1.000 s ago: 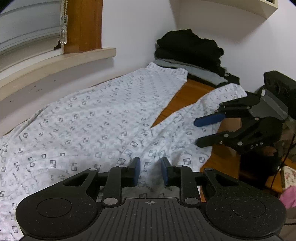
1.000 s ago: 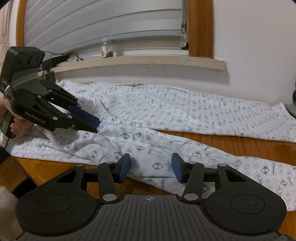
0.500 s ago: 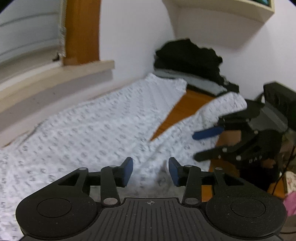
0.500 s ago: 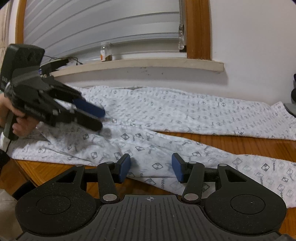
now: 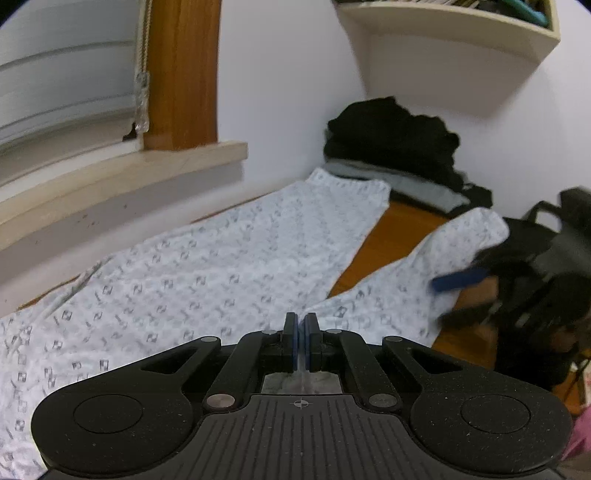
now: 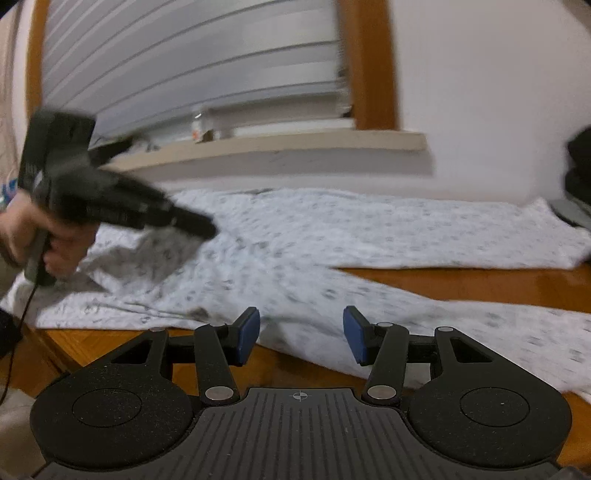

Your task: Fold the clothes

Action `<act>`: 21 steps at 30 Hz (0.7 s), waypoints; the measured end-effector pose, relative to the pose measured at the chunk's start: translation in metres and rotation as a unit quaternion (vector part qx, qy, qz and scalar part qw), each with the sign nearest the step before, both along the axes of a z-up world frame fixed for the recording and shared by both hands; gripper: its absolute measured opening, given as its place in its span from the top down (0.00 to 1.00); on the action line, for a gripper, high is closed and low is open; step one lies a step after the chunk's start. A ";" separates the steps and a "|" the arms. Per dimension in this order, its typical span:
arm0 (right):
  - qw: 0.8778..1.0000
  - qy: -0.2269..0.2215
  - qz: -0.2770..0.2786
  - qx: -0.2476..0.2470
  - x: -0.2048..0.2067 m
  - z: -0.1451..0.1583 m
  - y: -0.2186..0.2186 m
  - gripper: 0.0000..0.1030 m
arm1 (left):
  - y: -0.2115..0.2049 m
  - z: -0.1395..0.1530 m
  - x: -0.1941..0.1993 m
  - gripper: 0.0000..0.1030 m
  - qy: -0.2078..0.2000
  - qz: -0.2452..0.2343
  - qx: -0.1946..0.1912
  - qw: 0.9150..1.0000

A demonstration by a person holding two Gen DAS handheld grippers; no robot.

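A white garment with a small grey print (image 5: 221,266) lies spread over the wooden table (image 5: 391,236), its two long legs pointing away. My left gripper (image 5: 301,343) is shut, its blue pads pressed together on a pinch of this cloth. The right wrist view shows it blurred (image 6: 207,227), held by a hand (image 6: 55,247), with a fold of the garment (image 6: 351,236) hanging from its tip. My right gripper (image 6: 301,334) is open just above the near leg, with nothing between its fingers. In the left wrist view it is a blur (image 5: 448,297) at the leg's far end.
A stack of dark and grey folded clothes (image 5: 391,136) sits in the far corner. A window sill (image 5: 122,173) runs along the wall behind the table, with a small bottle (image 6: 199,127) on it. A shelf (image 5: 454,26) hangs overhead.
My left gripper opened wider, then shut on the garment and is lifting a fold. The right gripper stayed open and shifted slightly.
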State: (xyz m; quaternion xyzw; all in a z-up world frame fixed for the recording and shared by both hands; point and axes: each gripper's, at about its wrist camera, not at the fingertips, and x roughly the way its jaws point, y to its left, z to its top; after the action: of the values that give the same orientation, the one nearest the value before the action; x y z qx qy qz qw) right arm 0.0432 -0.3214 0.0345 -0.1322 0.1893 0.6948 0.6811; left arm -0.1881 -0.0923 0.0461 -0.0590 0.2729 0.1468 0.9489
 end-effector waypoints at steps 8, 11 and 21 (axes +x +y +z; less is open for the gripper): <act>0.986 -0.037 -0.160 -0.008 0.102 0.010 -0.065 0.43 | 0.008 -0.015 -0.001 0.97 -0.008 0.011 -0.016 1.000; 0.972 -0.033 -0.234 0.005 0.146 0.010 -0.084 0.43 | 0.008 -0.013 -0.005 0.97 -0.022 0.015 -0.021 0.999; 0.961 0.080 -0.264 -0.017 0.206 0.000 -0.068 0.54 | 0.010 0.024 -0.014 0.97 -0.049 0.027 0.009 0.998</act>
State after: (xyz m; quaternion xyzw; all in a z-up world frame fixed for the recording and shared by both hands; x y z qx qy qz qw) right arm 0.2489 -0.3899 0.0348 -0.0330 0.2830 0.4954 0.8206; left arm -0.2021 -0.0827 0.0699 -0.0649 0.2234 0.1716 0.9573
